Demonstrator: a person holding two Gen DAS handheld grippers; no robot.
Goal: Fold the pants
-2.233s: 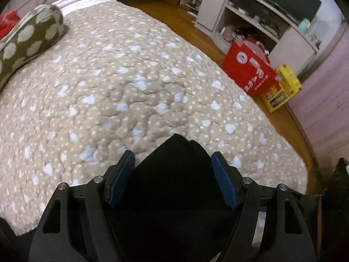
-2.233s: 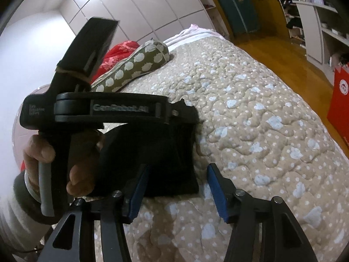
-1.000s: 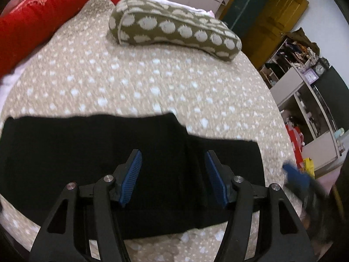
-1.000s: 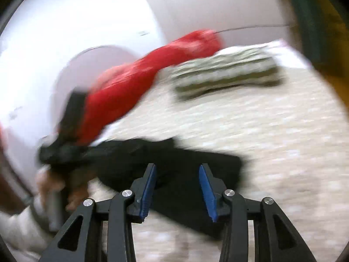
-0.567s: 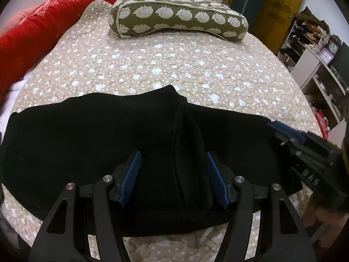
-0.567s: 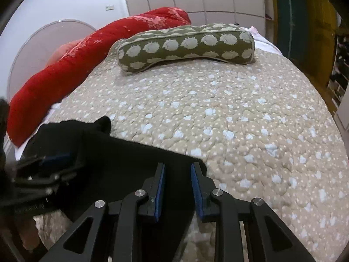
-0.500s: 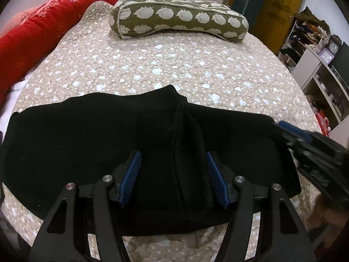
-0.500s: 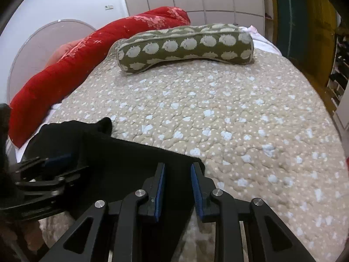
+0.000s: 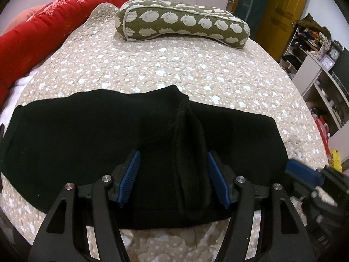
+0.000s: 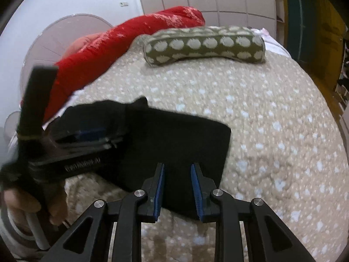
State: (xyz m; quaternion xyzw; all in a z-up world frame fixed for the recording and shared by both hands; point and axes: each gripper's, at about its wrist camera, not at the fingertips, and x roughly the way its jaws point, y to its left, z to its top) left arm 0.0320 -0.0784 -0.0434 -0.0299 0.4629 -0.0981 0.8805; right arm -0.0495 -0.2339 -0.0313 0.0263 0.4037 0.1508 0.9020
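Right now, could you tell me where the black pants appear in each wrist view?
Left wrist: the black pants span the lower middle, spread across the quilt.
Right wrist: they lie left of centre, above the fingers.
Shared landmark: the green patterned pillow at the bed's far end.

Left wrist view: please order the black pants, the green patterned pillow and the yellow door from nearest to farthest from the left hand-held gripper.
1. The black pants, spread on the quilt right at the left hand-held gripper, partly between its open fingers.
2. The green patterned pillow, across the bed at its far end.
3. The yellow door, beyond the bed, upper right.
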